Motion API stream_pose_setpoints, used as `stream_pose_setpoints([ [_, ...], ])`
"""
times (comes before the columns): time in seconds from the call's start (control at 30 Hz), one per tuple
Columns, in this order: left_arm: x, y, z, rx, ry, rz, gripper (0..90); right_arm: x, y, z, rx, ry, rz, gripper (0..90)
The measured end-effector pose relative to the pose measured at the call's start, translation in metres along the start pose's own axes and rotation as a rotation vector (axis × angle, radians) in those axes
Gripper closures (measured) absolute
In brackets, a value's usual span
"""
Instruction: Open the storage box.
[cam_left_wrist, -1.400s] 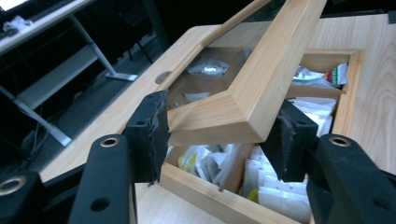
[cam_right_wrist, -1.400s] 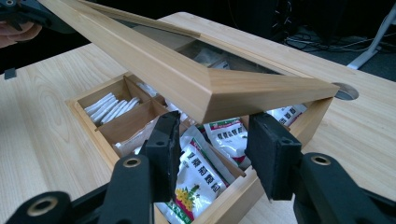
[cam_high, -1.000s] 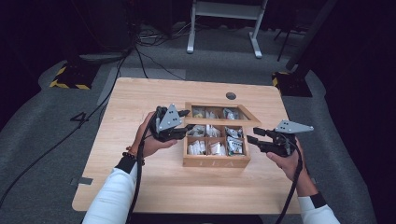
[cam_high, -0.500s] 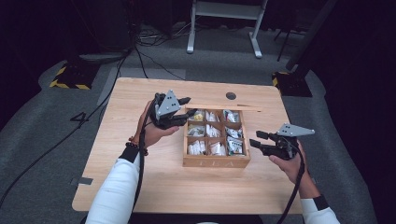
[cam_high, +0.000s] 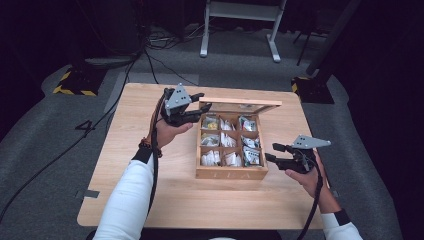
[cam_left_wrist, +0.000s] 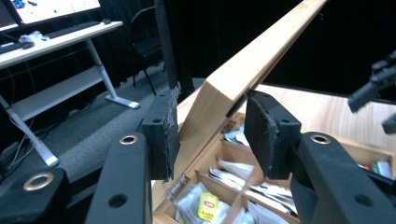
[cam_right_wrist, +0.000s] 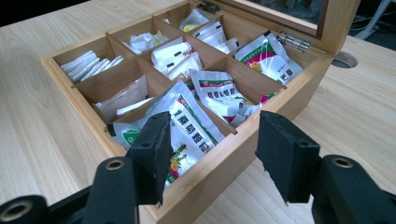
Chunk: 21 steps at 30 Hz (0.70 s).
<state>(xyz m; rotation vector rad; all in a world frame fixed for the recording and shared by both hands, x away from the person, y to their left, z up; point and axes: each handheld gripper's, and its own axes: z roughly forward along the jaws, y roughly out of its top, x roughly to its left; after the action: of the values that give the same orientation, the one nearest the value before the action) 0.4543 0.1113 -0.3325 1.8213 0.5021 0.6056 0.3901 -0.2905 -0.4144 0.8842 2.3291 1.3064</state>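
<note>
- The corner of the wooden lid (cam_left_wrist: 243, 70) is clamped between the pads of the left gripper (cam_left_wrist: 212, 133); the lid is held raised and tilted above the box (cam_high: 231, 172).
- In the high view, the left gripper (cam_high: 197, 107) is seen at the lid's (cam_high: 240, 102) left end, at the far edge of the box.
- Below those pads, compartments with paper sachets (cam_left_wrist: 208, 205) are seen.
- The jaws of the right gripper (cam_right_wrist: 210, 154) have just been opening; nothing is pressed by them.
- A near corner of the box (cam_right_wrist: 219, 161) lies between and just beyond its pads, with a printed packet (cam_right_wrist: 191, 123) behind the left pad.
- The box rests on the wooden table (cam_high: 150, 200), just left of the right gripper (cam_high: 272, 152).
</note>
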Motion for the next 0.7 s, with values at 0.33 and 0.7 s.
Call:
stream_pose_setpoints([
  [0.33, 0.013, 0.001, 0.017, -0.019, 0.017, -0.032, 58.2, -0.001, -0.003, 0.003, 0.016, -0.004, -0.003, 44.0],
  [0.7, 0.030, 0.012, 0.028, -0.028, 0.059, -0.062, 59.8, -0.001, -0.005, 0.006, 0.027, -0.004, -0.007, 41.6],
])
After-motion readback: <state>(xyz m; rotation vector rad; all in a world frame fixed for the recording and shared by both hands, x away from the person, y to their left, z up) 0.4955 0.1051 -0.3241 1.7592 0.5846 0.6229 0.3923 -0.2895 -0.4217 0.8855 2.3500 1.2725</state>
